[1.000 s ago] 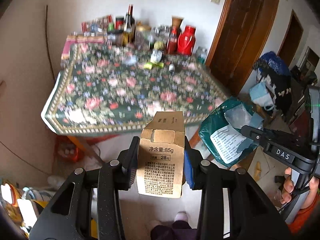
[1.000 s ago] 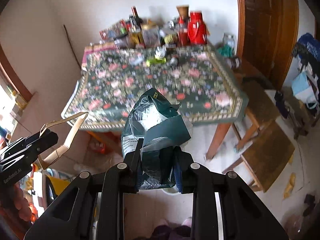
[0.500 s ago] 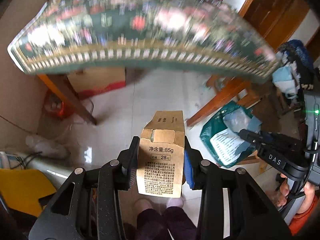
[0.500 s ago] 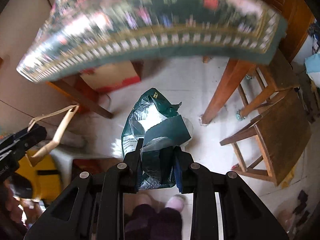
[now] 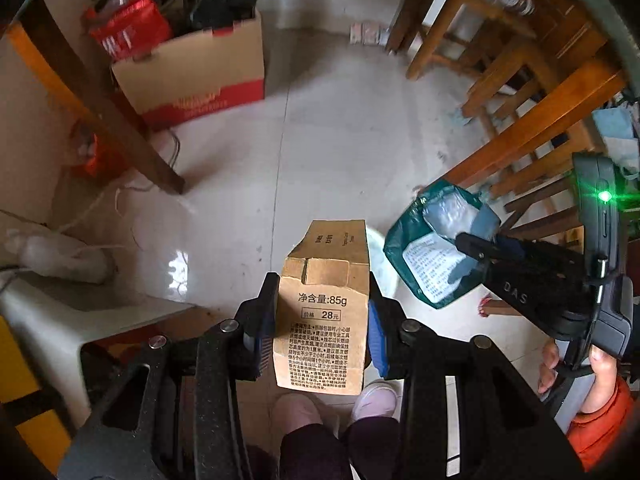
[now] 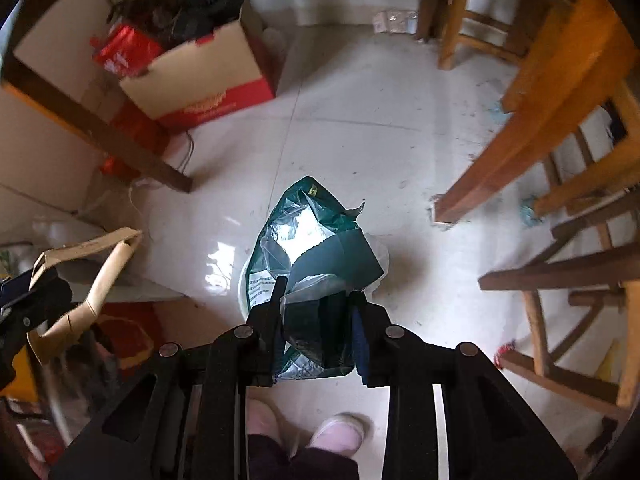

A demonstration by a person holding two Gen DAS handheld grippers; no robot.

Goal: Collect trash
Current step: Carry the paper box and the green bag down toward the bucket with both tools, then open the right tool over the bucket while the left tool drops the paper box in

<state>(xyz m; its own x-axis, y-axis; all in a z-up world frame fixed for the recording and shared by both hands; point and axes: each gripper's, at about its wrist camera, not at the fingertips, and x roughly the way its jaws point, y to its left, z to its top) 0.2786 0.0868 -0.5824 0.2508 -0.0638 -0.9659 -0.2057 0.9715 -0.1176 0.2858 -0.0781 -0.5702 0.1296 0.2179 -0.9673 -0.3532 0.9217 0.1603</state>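
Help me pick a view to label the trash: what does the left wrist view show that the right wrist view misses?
Left wrist only: the brown paper box's printed face in the left gripper, and an orange-sleeved hand. Right wrist only: the crumpled green plastic bag close up in the right gripper. Both: the red-and-tan cardboard carton, white tiled floor, pink slippers.

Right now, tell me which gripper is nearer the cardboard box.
Left. The left gripper, holding the brown packet, is on the cardboard box's side; the right gripper, holding the green bag, is beyond it.
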